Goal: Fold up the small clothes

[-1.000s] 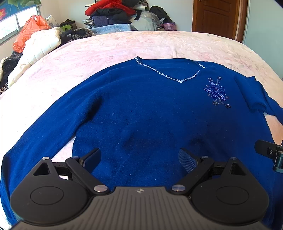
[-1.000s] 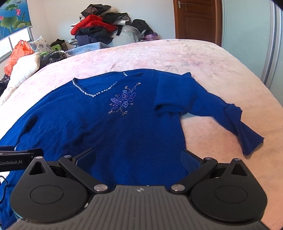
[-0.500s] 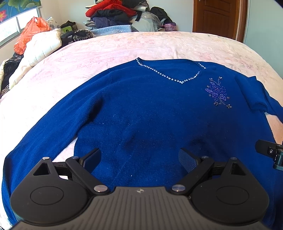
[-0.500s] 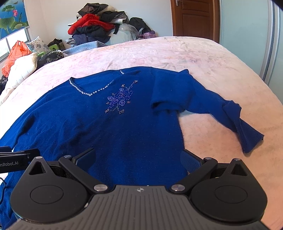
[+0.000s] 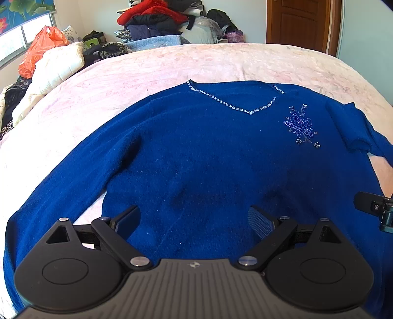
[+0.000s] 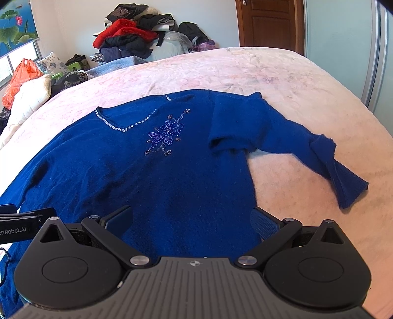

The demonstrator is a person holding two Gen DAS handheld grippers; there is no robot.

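- Blue sweater (image 5: 201, 157) lies face up, spread flat on pink bedspread (image 5: 221, 61); neckline on far side, hem at near edge under both tools.
- Rhinestone V-neck trim (image 5: 235, 106) and beaded flower (image 6: 165, 136) visible on chest.
- L sleeve (image 5: 61, 176) runs out to left and near; R sleeve (image 6: 307, 147) stretched to right, creased at shoulder, cuff twisted.
- Left gripper (image 5: 194, 218): jaws wide apart, nothing between them, over near part of sweater w/ fingers (image 5: 129, 217) above the fabric.
- Right gripper (image 6: 192, 218): jaws also spread wide, empty, over hem near sweater's right edge.
- Clothes pile (image 6: 132, 39) at far wall; orange bag (image 5: 41, 46) far left; wood door (image 5: 297, 22) far right.
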